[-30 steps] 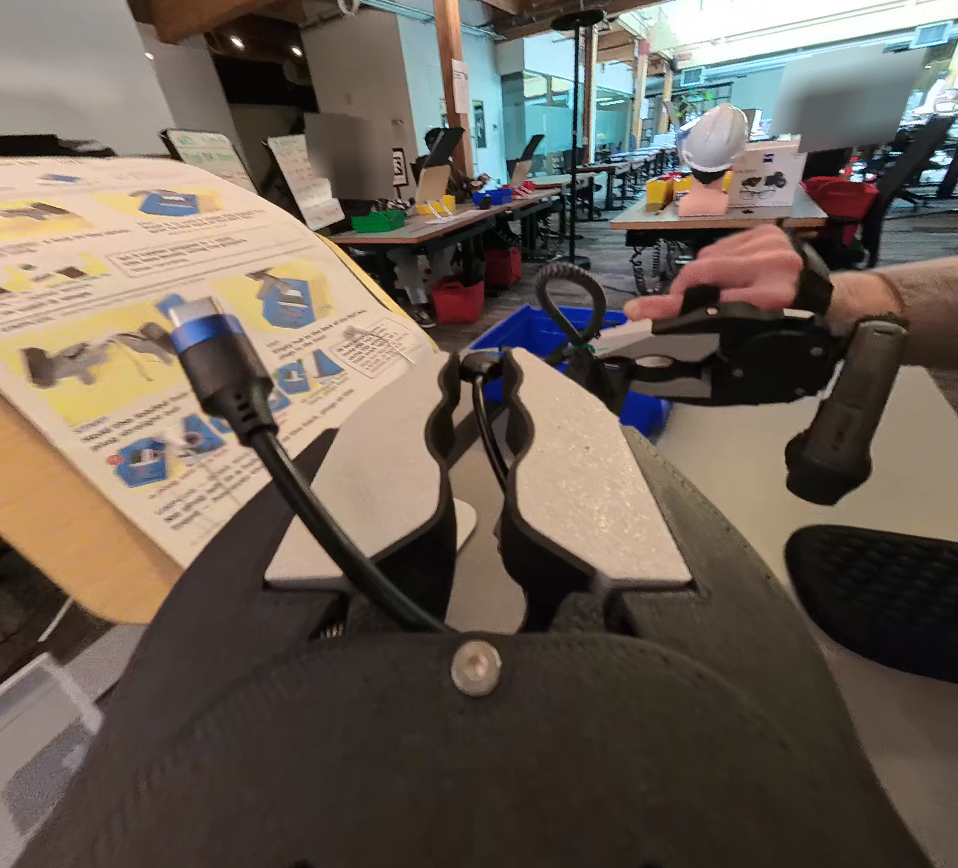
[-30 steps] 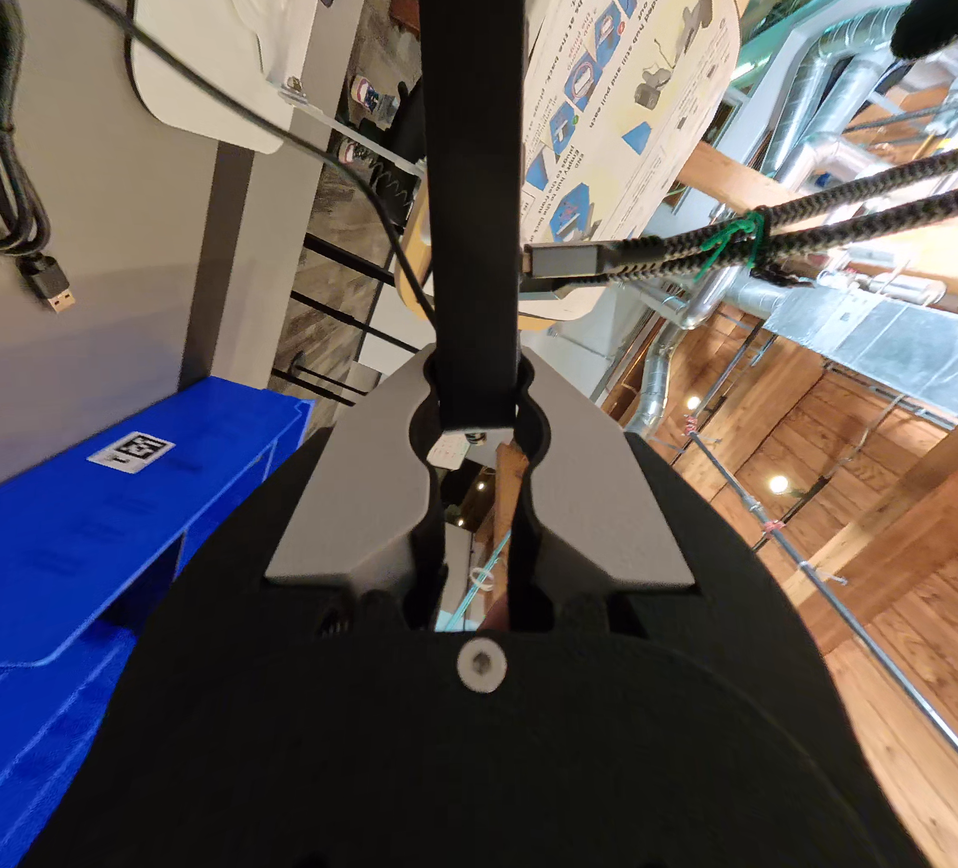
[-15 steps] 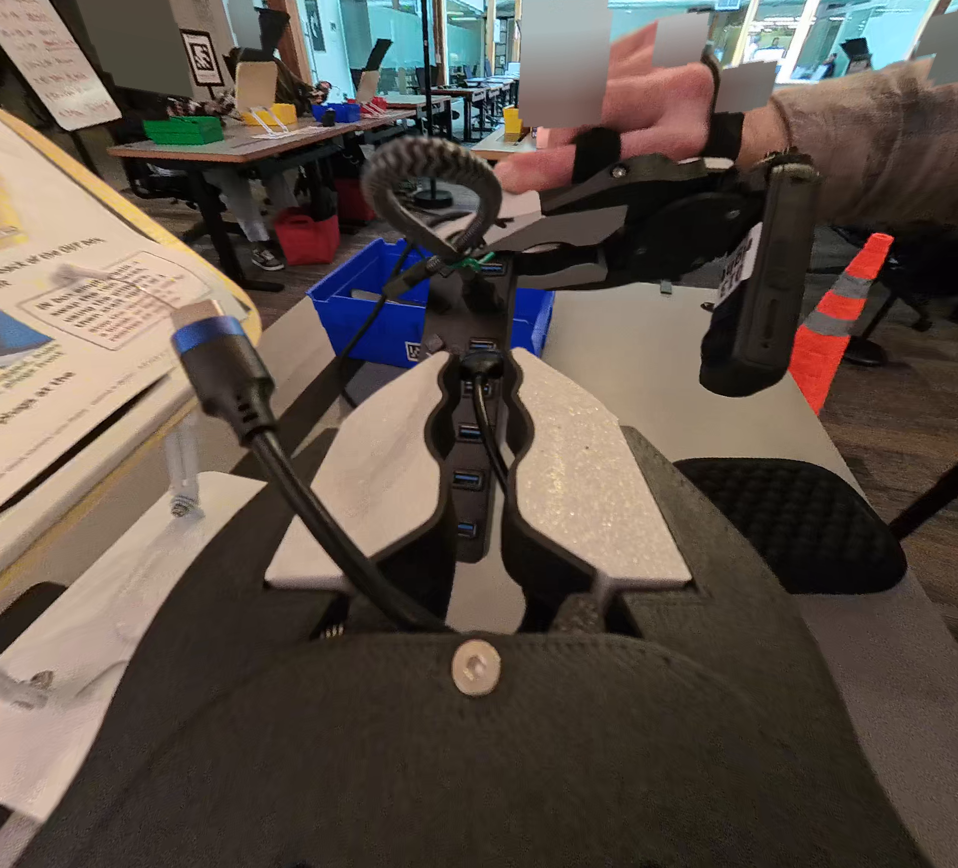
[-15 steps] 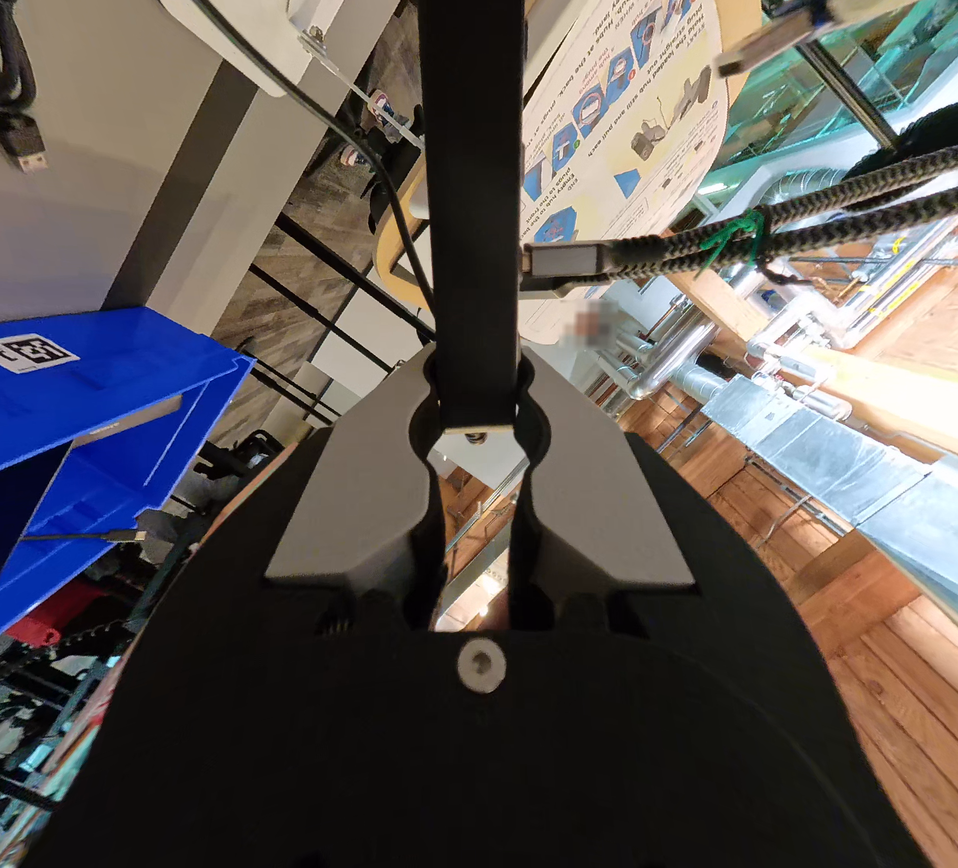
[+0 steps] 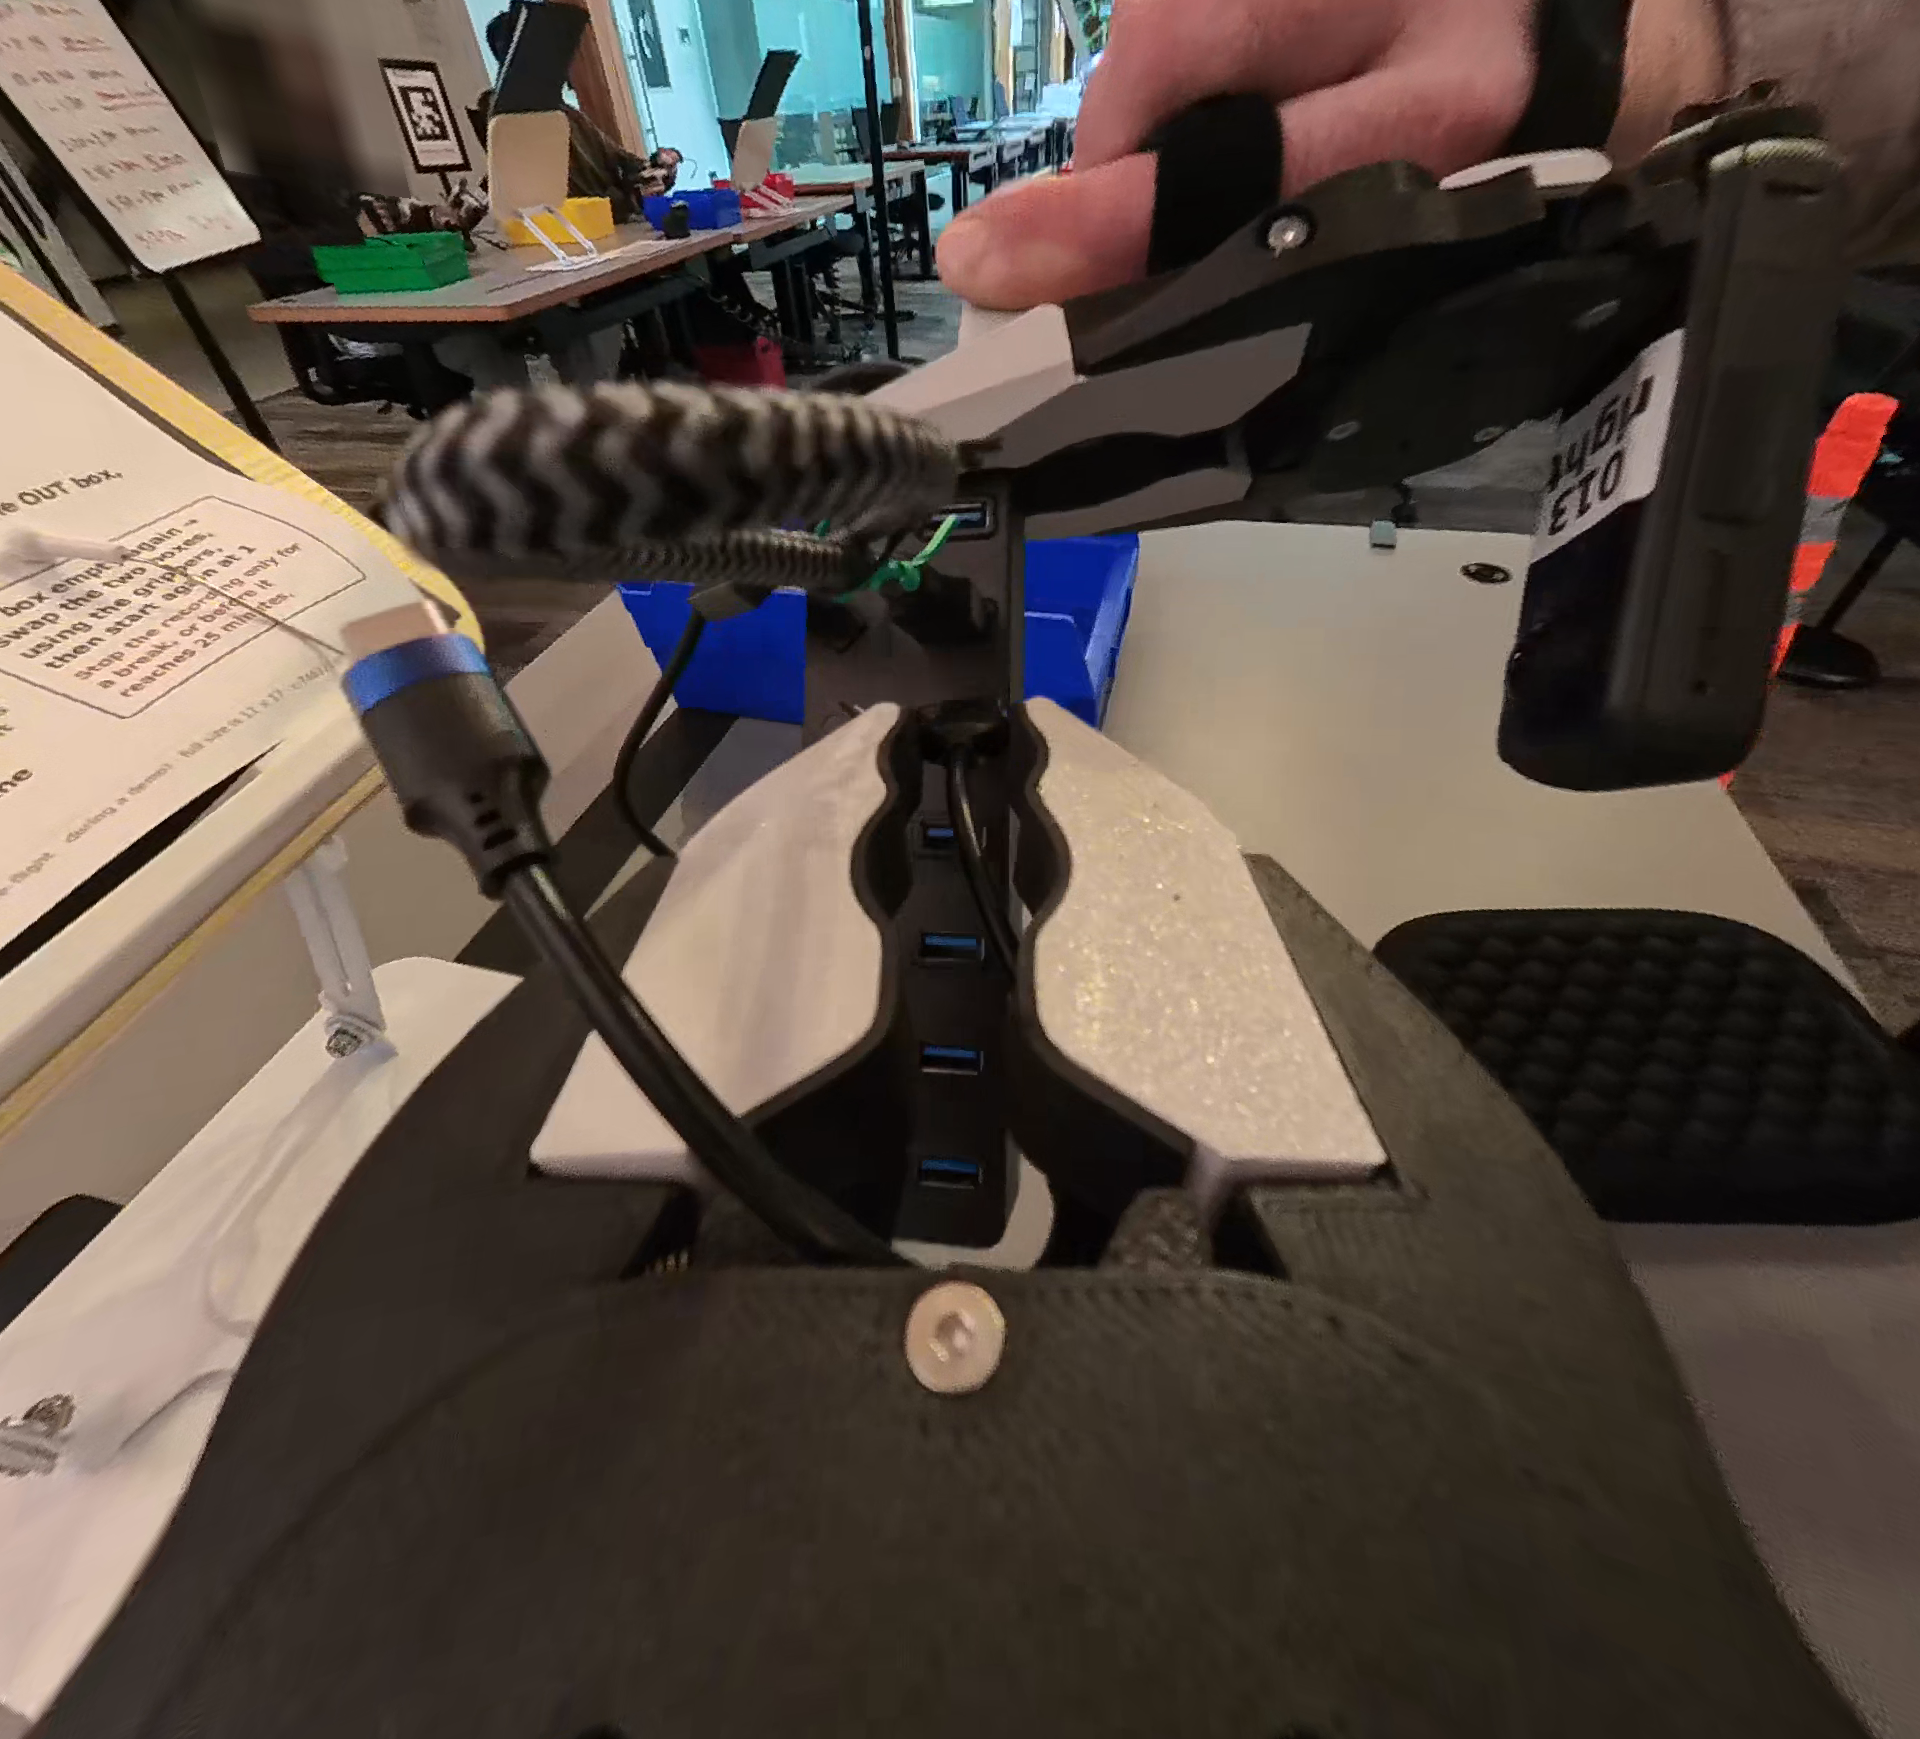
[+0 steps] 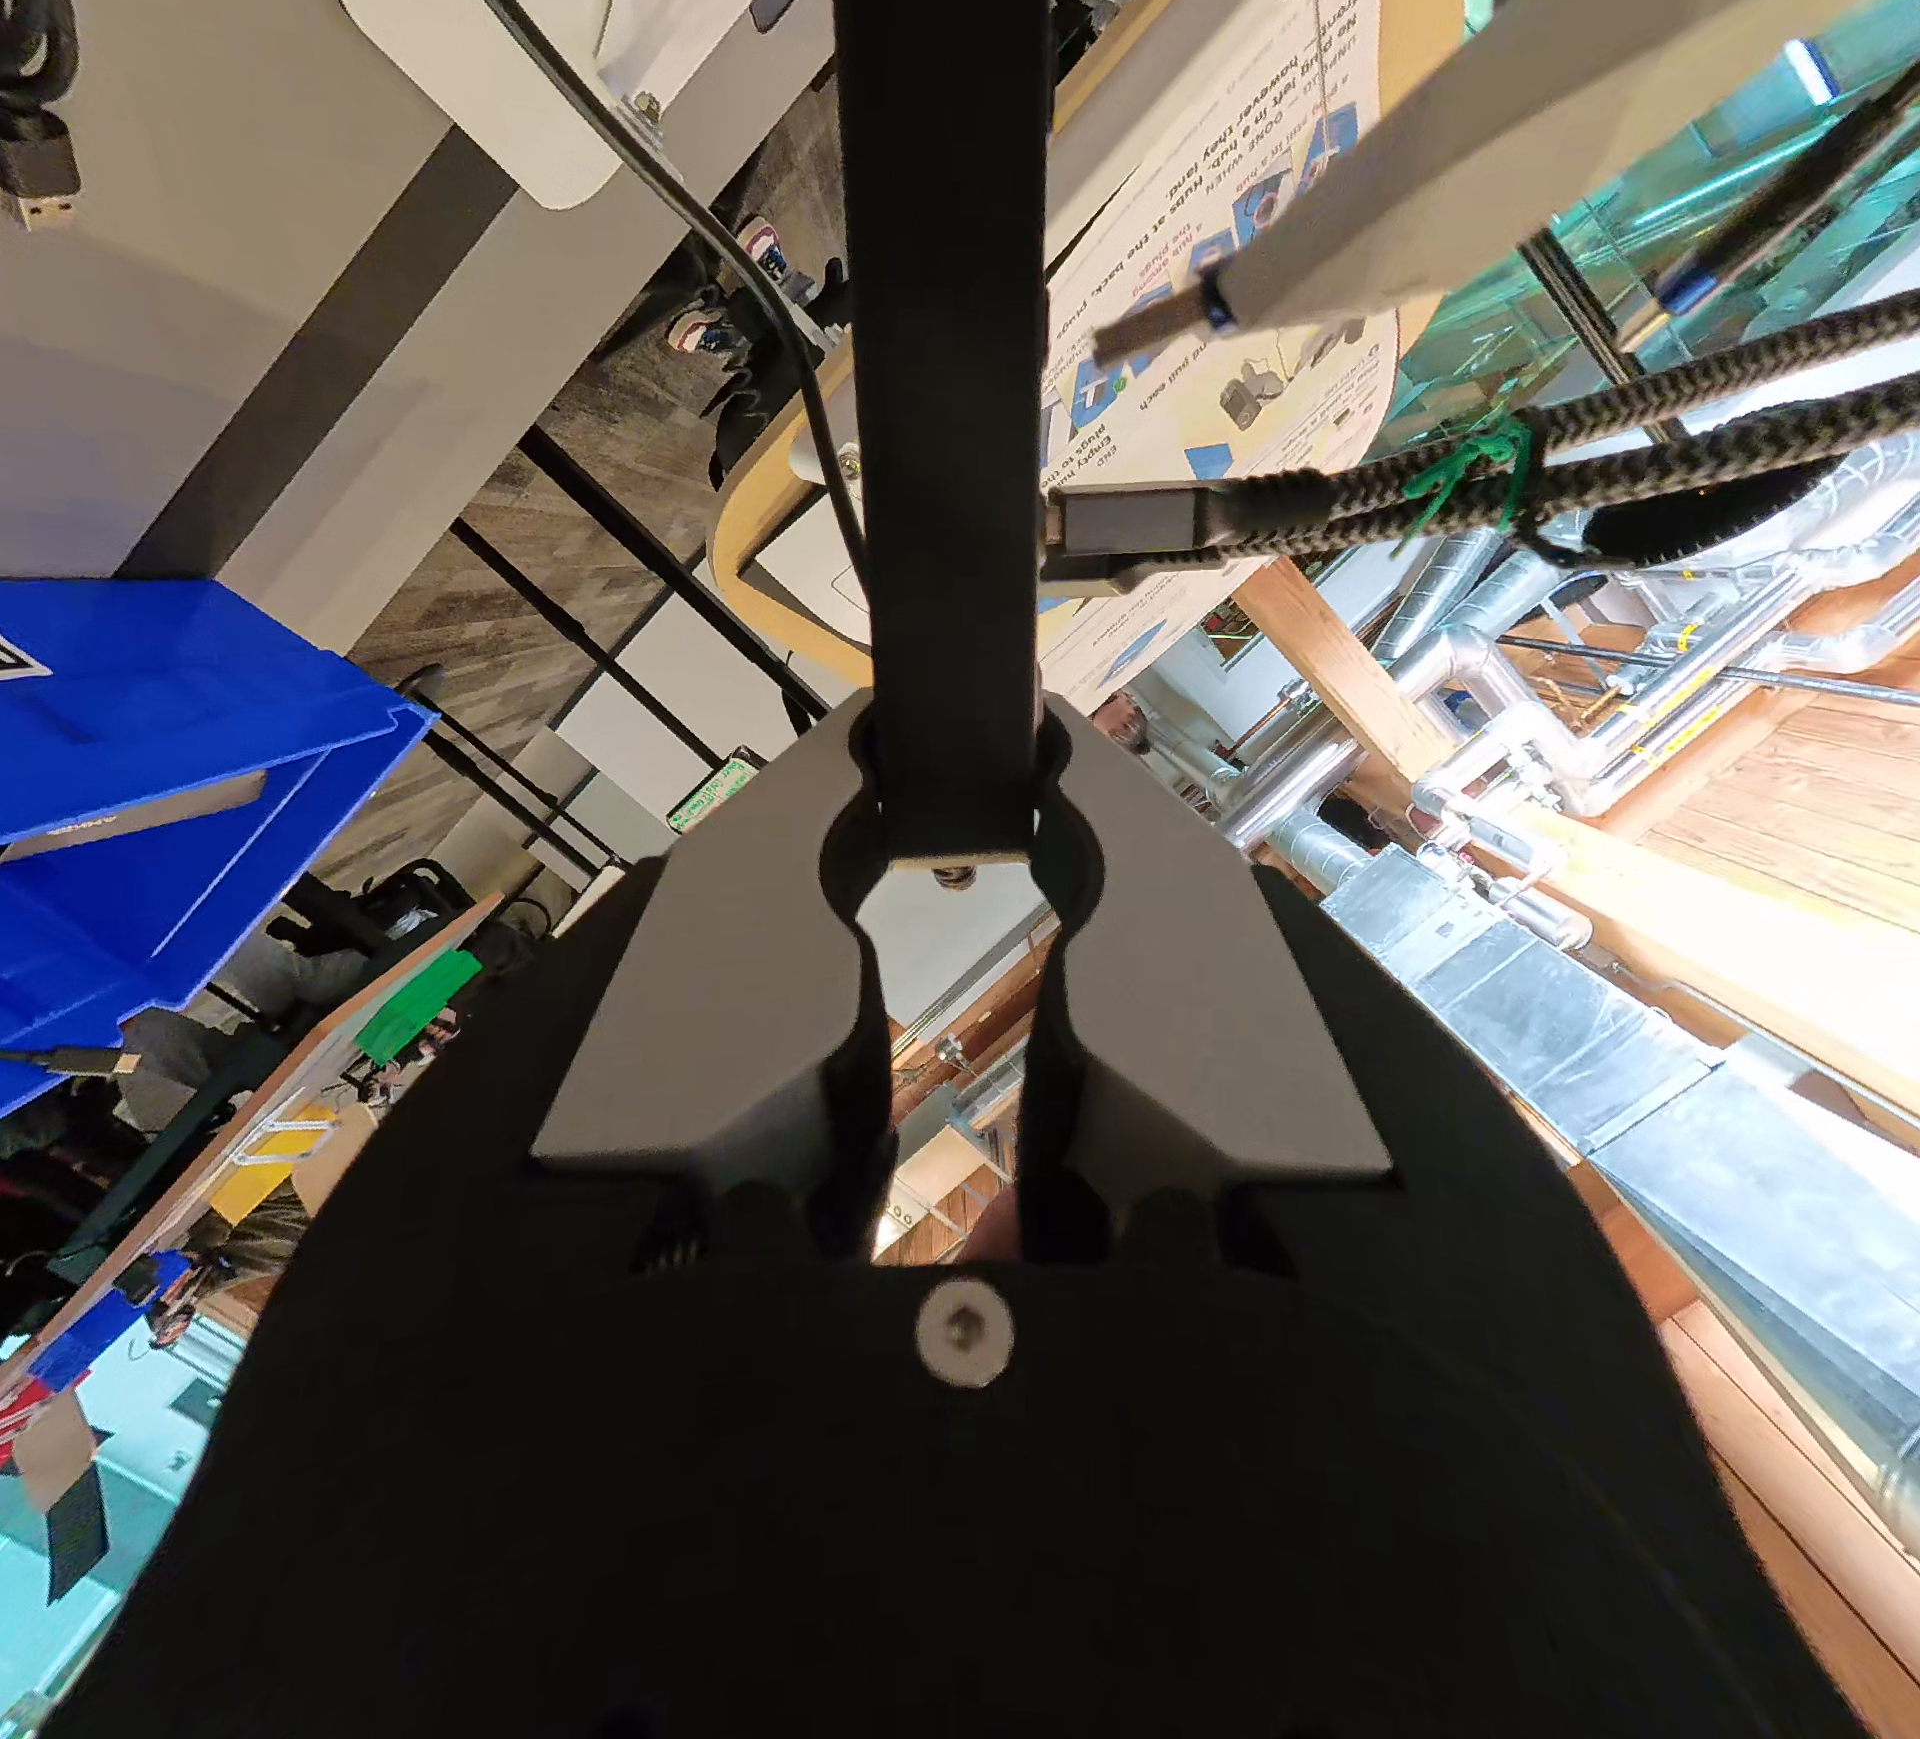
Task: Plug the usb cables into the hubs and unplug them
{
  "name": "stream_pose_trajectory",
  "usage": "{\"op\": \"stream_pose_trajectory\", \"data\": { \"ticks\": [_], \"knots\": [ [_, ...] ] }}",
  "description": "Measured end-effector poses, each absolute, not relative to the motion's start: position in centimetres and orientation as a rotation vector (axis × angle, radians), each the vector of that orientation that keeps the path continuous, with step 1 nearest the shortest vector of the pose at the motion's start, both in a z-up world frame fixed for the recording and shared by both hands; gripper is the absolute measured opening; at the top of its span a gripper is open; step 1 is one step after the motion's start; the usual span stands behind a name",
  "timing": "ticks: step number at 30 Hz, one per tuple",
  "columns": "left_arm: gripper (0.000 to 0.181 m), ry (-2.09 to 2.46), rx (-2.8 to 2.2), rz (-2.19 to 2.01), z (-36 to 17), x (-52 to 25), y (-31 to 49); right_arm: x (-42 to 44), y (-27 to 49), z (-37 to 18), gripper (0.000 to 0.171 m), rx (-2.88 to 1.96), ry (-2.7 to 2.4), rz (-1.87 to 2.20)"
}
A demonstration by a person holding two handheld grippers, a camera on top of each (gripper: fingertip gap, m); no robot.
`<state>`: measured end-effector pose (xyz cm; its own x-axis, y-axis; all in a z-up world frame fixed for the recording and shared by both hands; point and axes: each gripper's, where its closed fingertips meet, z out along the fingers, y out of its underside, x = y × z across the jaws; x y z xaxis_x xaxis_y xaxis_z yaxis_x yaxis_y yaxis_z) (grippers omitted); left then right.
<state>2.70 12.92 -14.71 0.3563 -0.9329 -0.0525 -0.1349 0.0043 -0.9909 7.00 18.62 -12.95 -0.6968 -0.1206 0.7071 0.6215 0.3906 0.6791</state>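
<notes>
My right gripper is shut on the end of a long black USB hub. A grey plug on a braided cable sits in the hub's side. In the left wrist view the right gripper, held by a hand, grips the hub, whose blue ports show through the gap of my left fingers. My left gripper is shut on a black USB cable. Its blue-ringed plug sticks out up and left, free. That plug is close beside the hub.
A blue bin stands on the grey table behind the hub. An instruction board leans at the left on a white stand base. A black mesh seat is at the right. Another black cable lies on the table. My right fingertips sit around 8 centimeters from my left ones.
My left gripper has come closer to the hub and the right gripper. The blue-ringed plug and left finger have entered the right wrist view and moved towards the hub.
</notes>
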Motion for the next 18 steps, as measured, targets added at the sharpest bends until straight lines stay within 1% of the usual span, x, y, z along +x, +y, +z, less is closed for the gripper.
{"op": "stream_pose_trajectory", "data": {
  "ticks": [1, 18],
  "knots": [
    [0.015, 1.052, -1.438, -0.836, -14.9, 2.7, 12.9, 7.0, 18.6, -13.0, 0.022, -0.429, -1.957, -1.360],
    [0.016, 1.114, -1.469, -0.814, -16.1, 3.1, 12.7, 6.8, 18.1, -13.5, 0.022, -0.417, -1.979, -1.353]
  ]
}}
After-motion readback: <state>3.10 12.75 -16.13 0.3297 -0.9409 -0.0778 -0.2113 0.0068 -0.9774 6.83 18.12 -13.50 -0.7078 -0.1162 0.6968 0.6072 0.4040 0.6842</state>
